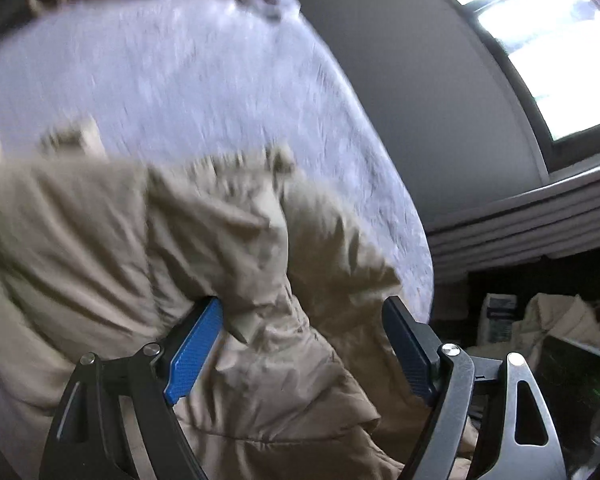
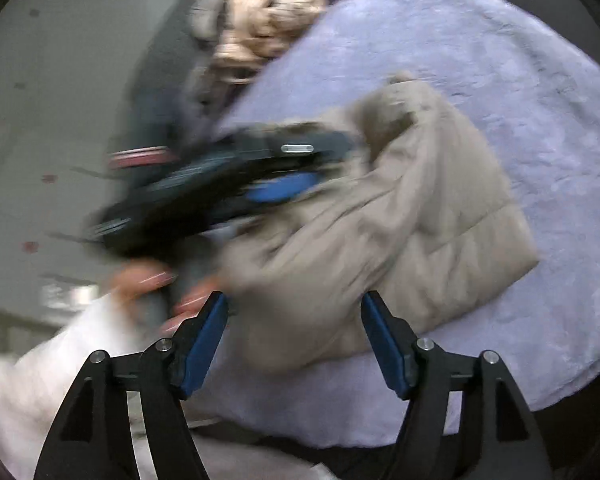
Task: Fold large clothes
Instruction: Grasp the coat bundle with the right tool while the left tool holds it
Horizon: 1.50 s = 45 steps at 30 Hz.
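Observation:
A beige puffer jacket (image 2: 412, 216) lies partly folded on a lavender fleece blanket (image 2: 520, 80). In the left wrist view the jacket (image 1: 220, 248) fills the lower frame, and my left gripper (image 1: 302, 312) is open with jacket fabric between its blue pads, close over the bunched cloth. The left gripper also shows in the right wrist view (image 2: 300, 172), blurred, over the jacket's left side. My right gripper (image 2: 294, 306) is open and empty, just above the jacket's near edge.
A pile of other light clothes (image 2: 268, 20) lies at the blanket's far edge. A grey floor (image 2: 60, 100) lies to the left. In the left wrist view a window (image 1: 540, 40), a ribbed radiator (image 1: 520, 232) and bags (image 1: 548, 320) stand to the right.

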Tool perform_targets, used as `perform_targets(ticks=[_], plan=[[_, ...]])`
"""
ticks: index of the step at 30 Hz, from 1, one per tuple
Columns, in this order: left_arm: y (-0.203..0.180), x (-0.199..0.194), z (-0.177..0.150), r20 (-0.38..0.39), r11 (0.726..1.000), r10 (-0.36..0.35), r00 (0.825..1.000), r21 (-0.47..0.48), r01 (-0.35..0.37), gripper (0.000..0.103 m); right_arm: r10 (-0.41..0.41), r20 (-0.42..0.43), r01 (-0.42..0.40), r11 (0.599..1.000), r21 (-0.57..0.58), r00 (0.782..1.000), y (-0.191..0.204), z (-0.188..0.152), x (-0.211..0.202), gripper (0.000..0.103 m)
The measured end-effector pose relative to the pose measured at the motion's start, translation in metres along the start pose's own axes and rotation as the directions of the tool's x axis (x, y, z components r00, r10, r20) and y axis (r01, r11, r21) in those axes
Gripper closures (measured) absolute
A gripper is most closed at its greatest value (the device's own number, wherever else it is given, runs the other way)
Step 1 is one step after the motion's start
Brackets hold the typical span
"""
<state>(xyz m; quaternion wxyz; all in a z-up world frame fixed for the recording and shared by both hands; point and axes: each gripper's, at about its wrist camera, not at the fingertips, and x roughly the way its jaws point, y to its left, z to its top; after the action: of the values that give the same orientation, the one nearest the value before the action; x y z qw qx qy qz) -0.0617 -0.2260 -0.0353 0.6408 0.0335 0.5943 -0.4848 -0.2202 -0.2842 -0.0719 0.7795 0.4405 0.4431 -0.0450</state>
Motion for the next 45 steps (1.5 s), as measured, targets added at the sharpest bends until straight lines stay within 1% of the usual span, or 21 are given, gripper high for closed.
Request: perform_targets(ticks=[1, 2, 3, 4, 6, 8, 10, 12, 16, 21, 23, 25, 26, 30, 33, 38, 41, 42, 43, 44, 45], plan=[[0.002, -0.012, 0.002, 0.040, 0.999, 0.028, 0.999, 0.020, -0.029, 0.021, -0.038, 0.012, 0.038, 0.999, 0.000, 0.999, -0.001, 0.005, 0.006, 0.051], [0.003, -0.025, 0.003, 0.100, 0.996, 0.079, 0.992, 0.039, -0.083, 0.021, -0.089, 0.022, 0.090, 0.996, -0.011, 0.996, -0.001, 0.008, 0.009, 0.087], [0.008, -0.036, 0.003, 0.145, 0.991, 0.123, 0.982, 0.042, -0.131, 0.021, -0.167, 0.041, 0.169, 0.985, -0.033, 0.985, 0.000, 0.008, 0.009, 0.089], [0.016, -0.047, 0.004, 0.191, 0.982, 0.176, 0.966, 0.031, -0.185, 0.021, -0.210, 0.064, 0.213, 0.976, -0.055, 0.976, 0.001, 0.009, 0.008, 0.091], [0.044, -0.060, 0.004, 0.236, 0.959, 0.280, 0.931, -0.018, -0.284, 0.021, -0.252, 0.096, 0.260, 0.961, -0.095, 0.963, 0.004, 0.007, 0.002, 0.092], [0.072, -0.053, 0.005, 0.209, 0.940, 0.342, 0.916, -0.079, -0.333, 0.021, -0.290, 0.122, 0.305, 0.944, -0.127, 0.949, 0.006, 0.006, -0.002, 0.092], [0.094, -0.039, 0.007, 0.184, 0.934, 0.349, 0.919, -0.141, -0.327, 0.021, -0.328, 0.139, 0.347, 0.926, -0.145, 0.934, 0.006, 0.006, -0.006, 0.092], [0.097, -0.028, 0.010, 0.185, 0.932, 0.354, 0.917, -0.150, -0.330, 0.021, -0.350, 0.136, 0.367, 0.920, -0.136, 0.927, 0.000, 0.001, -0.012, 0.092], [0.065, 0.006, 0.020, 0.192, 0.936, 0.351, 0.917, -0.072, -0.343, 0.021, -0.399, 0.105, 0.408, 0.910, -0.078, 0.911, -0.028, -0.005, -0.009, 0.092], [0.031, 0.041, 0.026, 0.170, 0.948, 0.314, 0.934, 0.003, -0.319, 0.021, -0.420, 0.018, 0.421, 0.907, -0.009, 0.907, -0.071, -0.016, 0.002, 0.092], [0.021, 0.049, 0.026, 0.164, 0.946, 0.315, 0.935, 0.024, -0.323, 0.021, -0.416, -0.018, 0.416, 0.909, 0.006, 0.909, -0.084, -0.019, 0.009, 0.092], [0.018, 0.052, 0.025, 0.166, 0.938, 0.336, 0.927, 0.031, -0.345, 0.021, -0.379, -0.035, 0.380, 0.924, 0.043, 0.925, -0.092, -0.018, 0.003, 0.091], [0.021, 0.051, 0.025, 0.164, 0.939, 0.335, 0.928, 0.024, -0.343, 0.021, -0.358, -0.023, 0.358, 0.932, 0.055, 0.934, -0.094, -0.017, -0.006, 0.086], [0.033, 0.049, 0.027, 0.155, 0.946, 0.321, 0.934, -0.013, -0.323, 0.021, -0.300, 0.101, 0.297, 0.954, 0.049, 0.949, -0.088, -0.002, -0.057, 0.059], [0.034, 0.051, 0.027, 0.154, 0.946, 0.321, 0.934, -0.019, -0.322, 0.021, -0.183, 0.131, 0.178, 0.983, 0.052, 0.974, -0.086, 0.022, -0.068, 0.049], [0.036, 0.050, 0.026, 0.154, 0.948, 0.316, 0.936, -0.025, -0.316, 0.021, -0.016, 0.075, 0.013, 0.999, 0.049, 0.997, -0.080, 0.085, -0.018, 0.049], [0.036, 0.052, 0.029, 0.152, 0.950, 0.311, 0.938, -0.038, -0.308, 0.021, -0.016, -0.001, 0.016, 0.997, 0.070, 1.000, -0.076, 0.104, 0.022, 0.042], [0.036, 0.052, 0.029, 0.152, 0.950, 0.312, 0.938, -0.042, -0.309, 0.021, -0.056, -0.013, 0.057, 0.995, 0.079, 0.998, -0.079, 0.109, 0.032, 0.043], [0.035, 0.053, 0.030, 0.152, 0.949, 0.316, 0.937, -0.042, -0.313, 0.021, -0.073, -0.027, 0.075, 0.992, 0.098, 0.997, -0.084, 0.113, 0.039, 0.050], [0.034, 0.055, 0.030, 0.150, 0.946, 0.323, 0.934, -0.040, -0.321, 0.021, -0.070, -0.034, 0.073, 0.990, 0.117, 0.997, -0.089, 0.114, 0.042, 0.075], [0.032, 0.057, 0.030, 0.150, 0.944, 0.329, 0.932, -0.036, -0.328, 0.021, -0.075, -0.037, 0.079, 0.988, 0.133, 0.996, -0.094, 0.112, 0.042, 0.082]])
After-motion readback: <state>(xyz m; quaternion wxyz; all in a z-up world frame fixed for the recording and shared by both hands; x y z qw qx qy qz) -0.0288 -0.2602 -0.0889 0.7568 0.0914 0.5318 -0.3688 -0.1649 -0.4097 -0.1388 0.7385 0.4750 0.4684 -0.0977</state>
